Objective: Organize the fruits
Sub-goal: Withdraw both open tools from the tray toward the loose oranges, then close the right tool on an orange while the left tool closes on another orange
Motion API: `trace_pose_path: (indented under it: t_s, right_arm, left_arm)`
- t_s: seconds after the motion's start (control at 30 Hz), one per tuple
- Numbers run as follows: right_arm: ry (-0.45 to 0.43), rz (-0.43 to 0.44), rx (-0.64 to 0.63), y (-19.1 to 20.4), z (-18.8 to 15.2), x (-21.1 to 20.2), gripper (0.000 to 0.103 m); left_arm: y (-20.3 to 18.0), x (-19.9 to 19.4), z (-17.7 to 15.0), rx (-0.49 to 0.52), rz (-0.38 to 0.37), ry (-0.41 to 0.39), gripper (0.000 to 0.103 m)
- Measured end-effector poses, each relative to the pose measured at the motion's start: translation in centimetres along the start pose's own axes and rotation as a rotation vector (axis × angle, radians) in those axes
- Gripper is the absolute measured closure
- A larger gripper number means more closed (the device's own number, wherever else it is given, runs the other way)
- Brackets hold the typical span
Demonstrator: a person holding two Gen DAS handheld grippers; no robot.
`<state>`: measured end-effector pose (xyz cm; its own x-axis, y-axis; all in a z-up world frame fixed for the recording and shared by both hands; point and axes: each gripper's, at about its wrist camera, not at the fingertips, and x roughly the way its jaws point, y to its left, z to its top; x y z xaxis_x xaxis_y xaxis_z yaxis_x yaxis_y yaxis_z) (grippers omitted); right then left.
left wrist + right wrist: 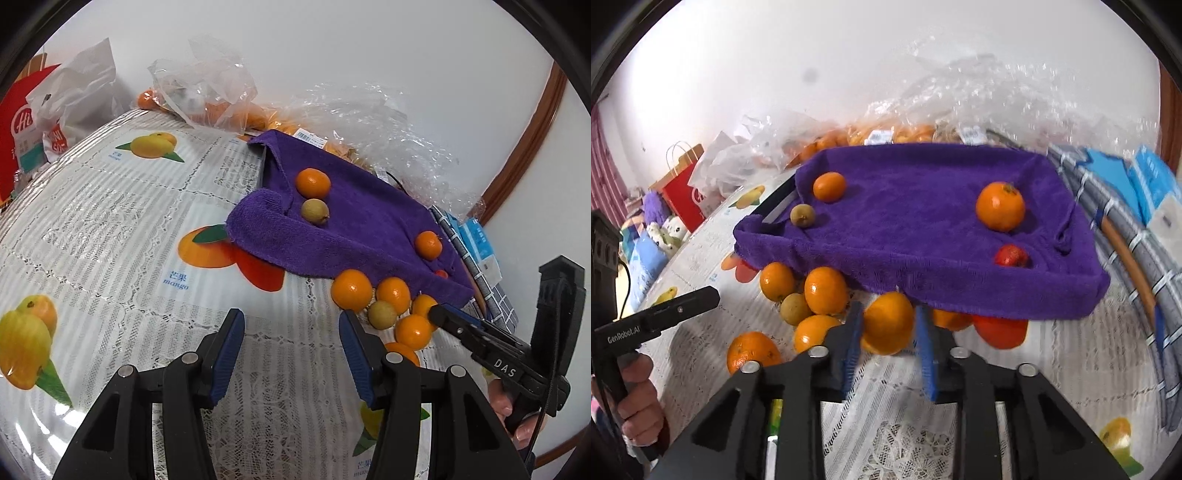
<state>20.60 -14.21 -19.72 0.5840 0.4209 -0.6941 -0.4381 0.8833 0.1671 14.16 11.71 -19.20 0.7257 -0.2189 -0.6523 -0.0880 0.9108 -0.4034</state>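
The orange (888, 323) sits pinched between the right gripper's (889, 334) pads, tray (960, 284) just beyond at 12 o'clock, while the left gripper (291, 354) hangs spread and empty.

Both wrist views face the purple towel (354, 229), the right one nearer.

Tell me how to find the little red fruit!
Look at the purple towel spread over the tray. Go to its front right corner, just below the big orange sitting there. The red fruit is the smallest thing on the towel, and the only one there that is red rather than orange or greenish-brown.
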Motion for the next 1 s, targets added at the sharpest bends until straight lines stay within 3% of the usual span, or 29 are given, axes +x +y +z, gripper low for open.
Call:
trace_pose_path:
  t_s: [0.17,0.27,0.43,0.57,0.73,0.87,0.93,1.0]
  right_arm:
    - [0.016,-0.007,-0.023,0.6,0.1,0.8,0.059]
    - [0.021,0.049,-0.001,0.4,0.2,0.7,0.071]
    - [0.013,0.053,0.028,-0.4,0.0,-0.1,0.072]
    - [0.004,-0.014,0.058,-2.1,-1.1,-2.0,0.071]
    - [0.033,0.000,0.104,-3.6,-2.7,-3.1,0.071]
    - [0.060,-0.028,0.099,-3.0,-3.1,-2.1,0.064]
    - [0.042,-0.060,0.084,-2.6,-2.9,-2.0,0.072]
    - [0.038,-0.057,0.090,-2.5,-2.6,-1.9,0.072]
  left_arm:
    - [0.3,0.2,0.1,-0.015,-0.023,0.013,0.052]
    - [0.1,0.3,0.0,-0.009,-0.030,0.022,0.052]
    - [-1.5,-0.8,-0.4,0.019,-0.061,0.016,0.052]
    - [-4.8,-1.0,-0.7,0.097,-0.099,0.043,0.052]
    - [-7.9,0.9,-1.7,0.220,-0.037,0.100,0.052]
    - [-9.3,2.7,-2.6,0.284,0.040,0.136,0.052]
    - [-9.7,3.0,-3.0,0.308,0.072,0.142,0.063]
    - [-9.6,2.9,-2.7,0.306,0.064,0.144,0.063]
